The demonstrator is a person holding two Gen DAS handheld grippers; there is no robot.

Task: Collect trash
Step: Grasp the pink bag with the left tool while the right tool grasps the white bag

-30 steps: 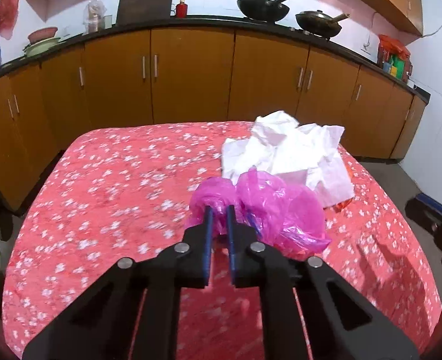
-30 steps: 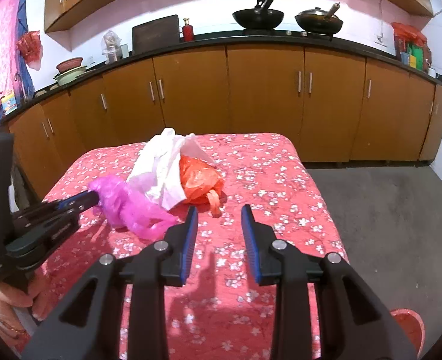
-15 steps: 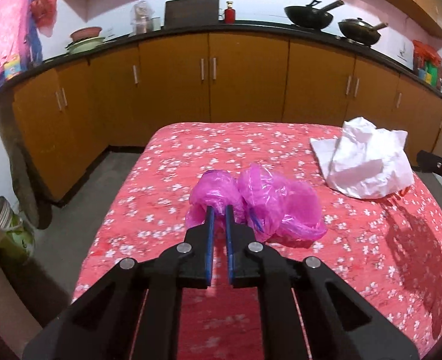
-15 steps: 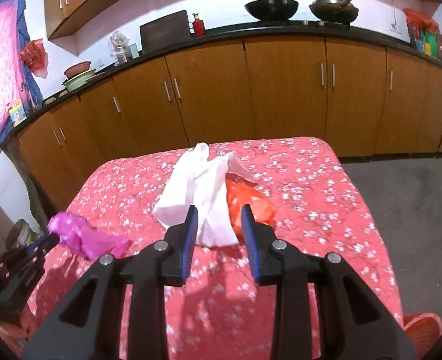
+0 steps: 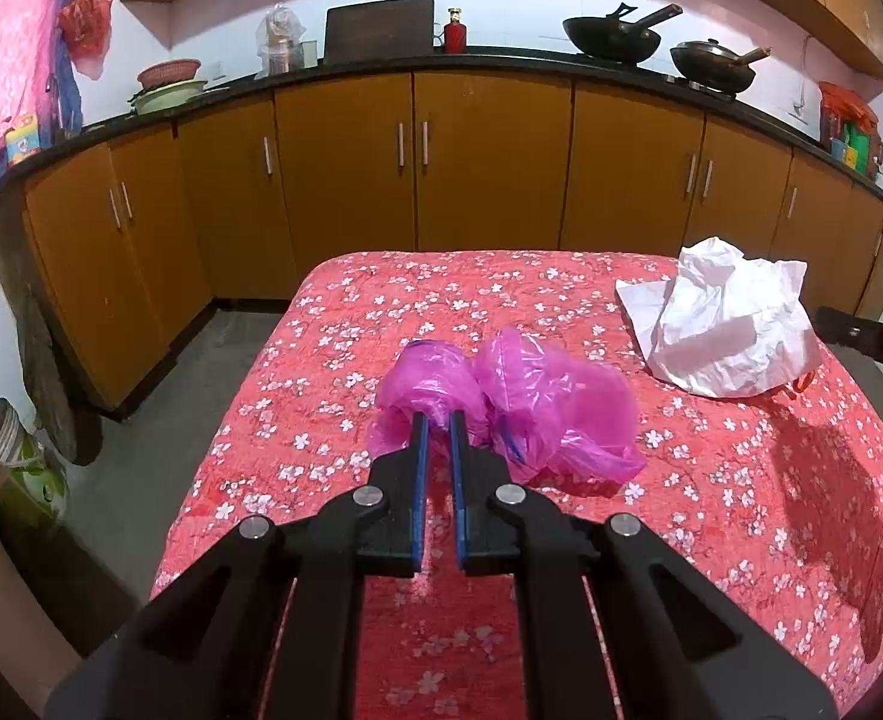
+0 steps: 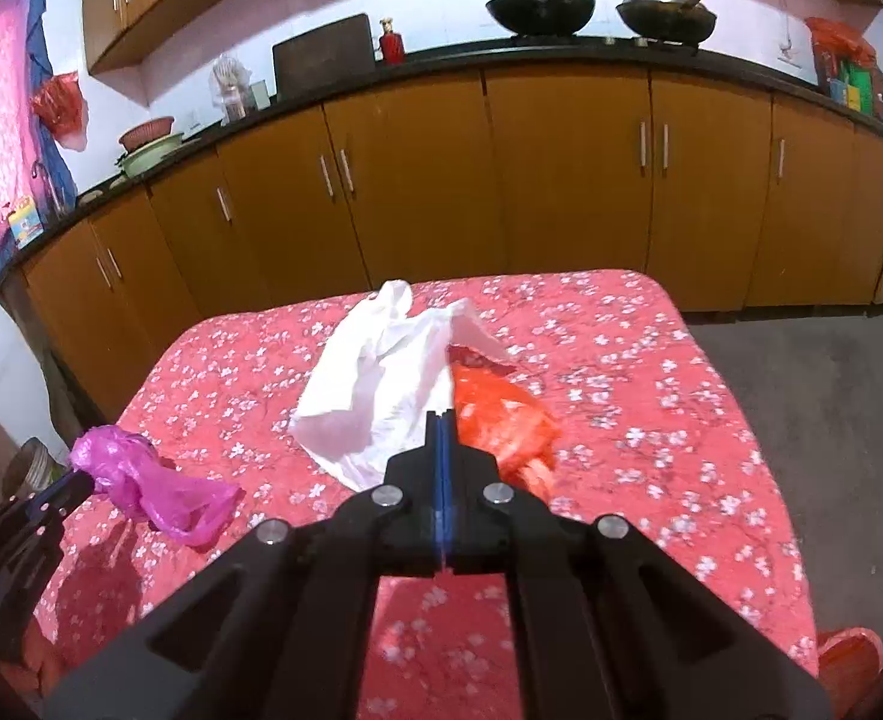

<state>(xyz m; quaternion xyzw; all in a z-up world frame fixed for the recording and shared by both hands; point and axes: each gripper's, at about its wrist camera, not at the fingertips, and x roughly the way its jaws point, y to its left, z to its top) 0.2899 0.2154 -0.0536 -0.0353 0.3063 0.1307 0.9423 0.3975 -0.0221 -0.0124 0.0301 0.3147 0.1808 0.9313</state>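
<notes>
Pink plastic at the lower left of the right wrist view: is that the pink bag point(image 6: 141, 480), and who has it?

Yes. The left gripper point(image 6: 51, 498) has its jaws almost together on a bunch of the film, and the rest of the bag trails onto the flowered tablecloth point(image 6: 621, 360). A second ago it sat right against the pile; now it lies well apart from it, toward the left edge of the table.

So one piece of trash is already lifted out. What sits in the middle of the frame?

The white bag point(image 6: 375, 396), crumpled and lying on the cloth. Just to its right, touching it and partly tucked under its edge, is the orange bag point(image 6: 501, 426).

And the right gripper point(image 6: 441, 420)?

Half a second ago its jaws stood apart with nothing between them. They have just been closing, and now the blue pads meet flush. The tips sit at the seam where white meets orange.

Has it caught either bag?

I cannot tell. The film is thin, and no fold shows between the pads. If it has pinched an edge, a second piece is ready to lift; if not, I judge it needs to reopen and bite lower into the pile.
</notes>
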